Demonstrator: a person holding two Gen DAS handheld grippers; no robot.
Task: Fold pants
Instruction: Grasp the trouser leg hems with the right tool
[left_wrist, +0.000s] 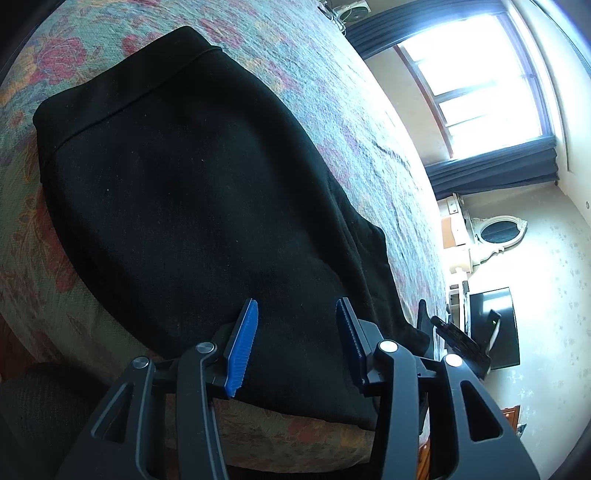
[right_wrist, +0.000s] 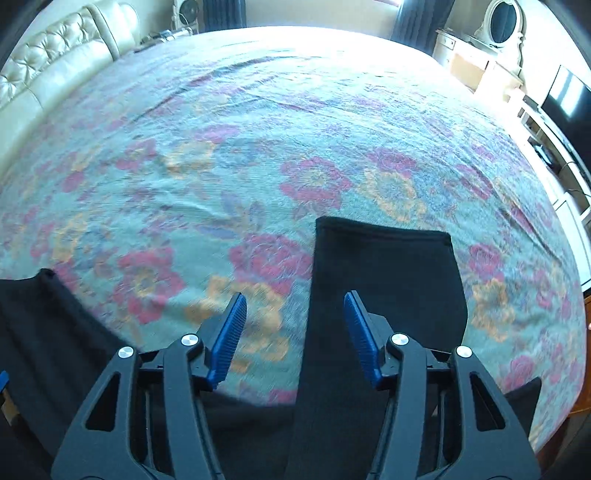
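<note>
Black pants (left_wrist: 184, 184) lie flat on a floral bedspread (left_wrist: 314, 55), waistband toward the upper left of the left wrist view. My left gripper (left_wrist: 295, 302) hangs over the cloth near the bed's edge, its blue pads (left_wrist: 242, 347) apart with nothing pinched between them. In the right wrist view one pants leg (right_wrist: 388, 277) runs up from the bottom and ends in a straight hem. My right gripper (right_wrist: 295, 295) is open above the bedspread (right_wrist: 258, 129), with its right finger over that leg. More black cloth (right_wrist: 37, 325) lies at the lower left.
A cream tufted headboard (right_wrist: 55, 55) borders the bed at the far left. A dresser with an oval mirror (right_wrist: 504, 18) and a dark screen (right_wrist: 569, 103) stand beyond the right side. A bright window (left_wrist: 480, 74) with dark curtains is behind the bed.
</note>
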